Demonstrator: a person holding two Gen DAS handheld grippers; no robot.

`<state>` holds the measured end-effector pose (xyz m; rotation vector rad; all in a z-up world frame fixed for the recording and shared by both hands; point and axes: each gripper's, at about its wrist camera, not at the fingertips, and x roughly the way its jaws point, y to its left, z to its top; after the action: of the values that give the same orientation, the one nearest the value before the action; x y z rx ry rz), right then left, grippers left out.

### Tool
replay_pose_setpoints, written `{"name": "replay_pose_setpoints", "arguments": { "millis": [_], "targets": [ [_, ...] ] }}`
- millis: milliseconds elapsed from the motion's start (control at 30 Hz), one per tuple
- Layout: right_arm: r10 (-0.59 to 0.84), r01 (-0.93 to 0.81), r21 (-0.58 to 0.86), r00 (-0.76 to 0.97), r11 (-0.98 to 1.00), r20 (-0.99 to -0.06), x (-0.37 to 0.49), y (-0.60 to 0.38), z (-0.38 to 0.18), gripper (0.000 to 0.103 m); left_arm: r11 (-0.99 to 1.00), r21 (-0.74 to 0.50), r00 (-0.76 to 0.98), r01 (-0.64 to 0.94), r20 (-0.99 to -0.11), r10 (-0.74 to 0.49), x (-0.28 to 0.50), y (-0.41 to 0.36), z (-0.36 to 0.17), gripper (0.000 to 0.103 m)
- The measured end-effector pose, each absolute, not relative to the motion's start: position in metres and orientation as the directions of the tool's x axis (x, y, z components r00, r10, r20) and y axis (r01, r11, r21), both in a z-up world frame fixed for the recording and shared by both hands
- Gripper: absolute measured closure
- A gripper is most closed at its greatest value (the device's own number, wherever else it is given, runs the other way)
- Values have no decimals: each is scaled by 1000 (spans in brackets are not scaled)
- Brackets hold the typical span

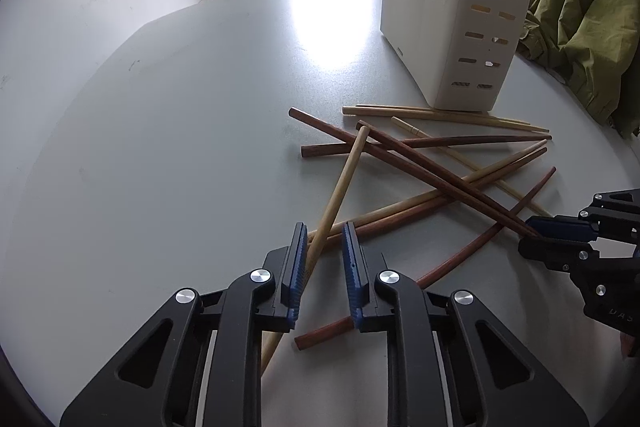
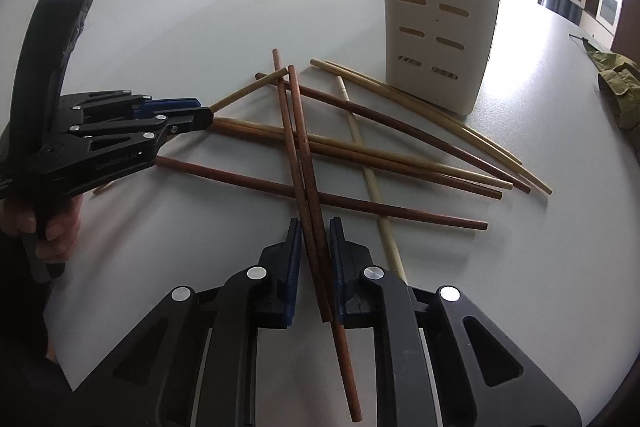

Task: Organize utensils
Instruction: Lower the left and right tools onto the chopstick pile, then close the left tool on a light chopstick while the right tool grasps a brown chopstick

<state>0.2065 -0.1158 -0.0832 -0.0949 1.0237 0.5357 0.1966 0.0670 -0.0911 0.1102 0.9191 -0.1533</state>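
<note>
Several dark brown and light bamboo chopsticks lie crossed in a pile [image 1: 440,167] on the white table, in front of a white slotted utensil holder [image 1: 452,19]. My left gripper [image 1: 323,231] is open with one light chopstick [image 1: 340,187] lying between its jaws, against the left pad. In the right wrist view, my right gripper [image 2: 314,227] has two dark brown chopsticks [image 2: 302,155] between its jaws, which stand close around them. The left gripper [image 2: 200,117] shows at the left of that view, and the holder [image 2: 440,7] stands at the back.
A crumpled olive-green cloth [image 1: 580,35] lies right of the holder. The table's curved edge [image 1: 168,15] runs along the far left. A doorway with bright light sits behind the table.
</note>
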Motion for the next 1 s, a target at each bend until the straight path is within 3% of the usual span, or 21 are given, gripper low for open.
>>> {"name": "replay_pose_setpoints", "arguments": {
  "millis": [167, 600, 1000],
  "targets": [
    [393, -462, 179, 425, 869, -815, 202, -116, -77, 96, 984, 26, 595, 174, -800, -84, 196, 70, -91, 97],
    [411, -459, 193, 443, 867, -796, 187, -135, -57, 97, 986, 28, 621, 162, -780, -80, 190, 70, -81, 97],
    [381, -461, 162, 434, 872, -816, 195, -121, -72, 96, 985, 25, 623, 169, -778, -87, 188, 69, -79, 97]
  ]
}}
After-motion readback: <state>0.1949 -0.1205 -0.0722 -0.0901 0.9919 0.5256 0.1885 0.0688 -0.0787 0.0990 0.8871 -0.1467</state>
